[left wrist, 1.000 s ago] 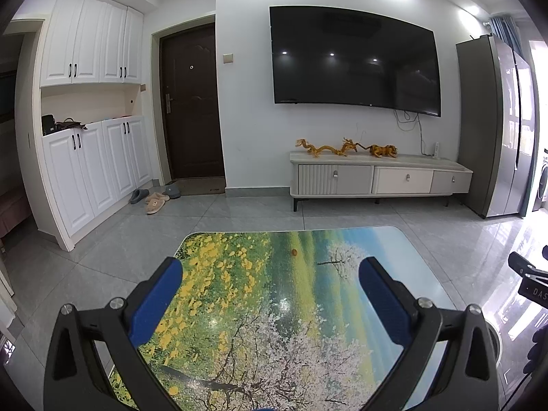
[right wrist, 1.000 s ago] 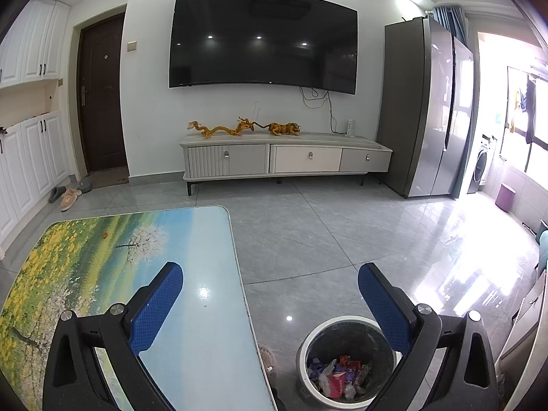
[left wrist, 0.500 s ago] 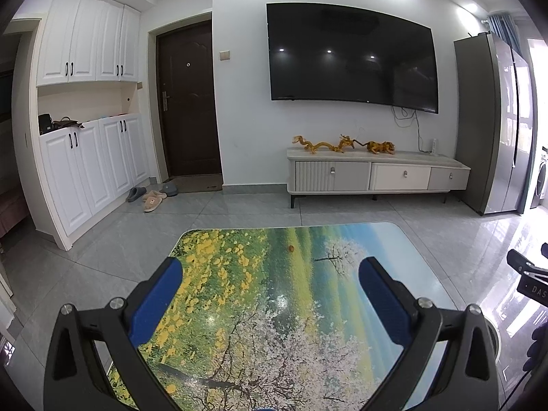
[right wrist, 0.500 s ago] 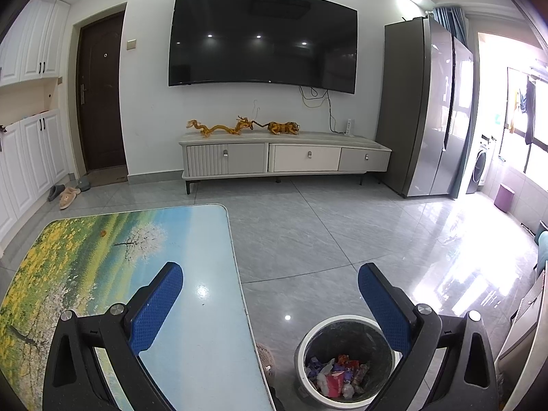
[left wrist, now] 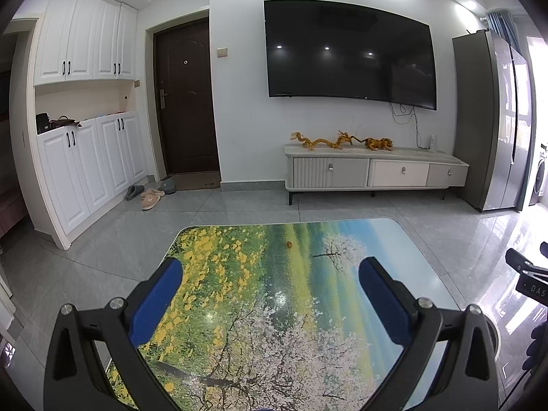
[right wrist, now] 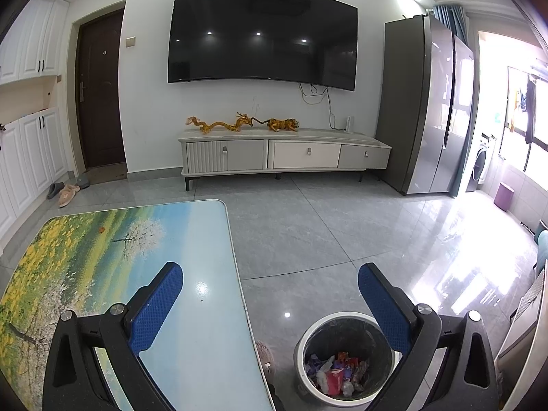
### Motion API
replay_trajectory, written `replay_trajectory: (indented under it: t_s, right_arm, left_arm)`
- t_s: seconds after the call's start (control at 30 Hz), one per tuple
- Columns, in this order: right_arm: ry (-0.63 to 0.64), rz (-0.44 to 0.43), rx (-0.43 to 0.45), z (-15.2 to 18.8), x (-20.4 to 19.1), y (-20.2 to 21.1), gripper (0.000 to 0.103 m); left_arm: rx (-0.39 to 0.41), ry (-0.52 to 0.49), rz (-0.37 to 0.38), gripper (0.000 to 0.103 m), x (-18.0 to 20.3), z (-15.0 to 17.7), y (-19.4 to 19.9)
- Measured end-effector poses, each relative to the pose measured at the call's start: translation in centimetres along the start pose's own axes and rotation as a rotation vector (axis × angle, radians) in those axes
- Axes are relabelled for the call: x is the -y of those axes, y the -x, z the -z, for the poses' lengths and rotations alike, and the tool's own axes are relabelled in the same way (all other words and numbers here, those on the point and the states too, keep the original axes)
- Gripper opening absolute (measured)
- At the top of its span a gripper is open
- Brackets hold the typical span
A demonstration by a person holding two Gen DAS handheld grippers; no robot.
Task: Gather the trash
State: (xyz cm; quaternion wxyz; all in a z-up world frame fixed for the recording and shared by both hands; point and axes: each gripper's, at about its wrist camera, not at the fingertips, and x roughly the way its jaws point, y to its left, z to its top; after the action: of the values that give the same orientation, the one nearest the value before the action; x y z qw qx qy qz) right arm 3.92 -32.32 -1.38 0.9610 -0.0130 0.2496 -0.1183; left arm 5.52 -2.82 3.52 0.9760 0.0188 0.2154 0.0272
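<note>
A living room with a big TV (left wrist: 349,54) is seen past the picture-covered tabletop (left wrist: 274,291). Both the left tongs (left wrist: 270,294) and right tongs (right wrist: 270,294) are held wide open and empty. Wrappers are piled inside the trash bin (right wrist: 346,359), set beside the tabletop for easy dropping.

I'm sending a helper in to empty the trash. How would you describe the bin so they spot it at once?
Start at the low table printed with a flowery landscape. On the grey tiled floor just off its right edge stands the bin, a round pail with a white rim and a black liner. Colourful wrappers lie inside it.
</note>
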Motion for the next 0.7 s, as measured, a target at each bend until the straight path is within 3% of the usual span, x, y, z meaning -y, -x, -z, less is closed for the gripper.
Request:
replay_trajectory:
  t_s: [0.7]
  right_arm:
    - [0.001, 0.002, -0.006, 0.11, 0.20, -0.13, 0.103]
  left_arm:
    - [-0.015, -0.002, 0.017, 0.103, -0.21, 0.21, -0.49]
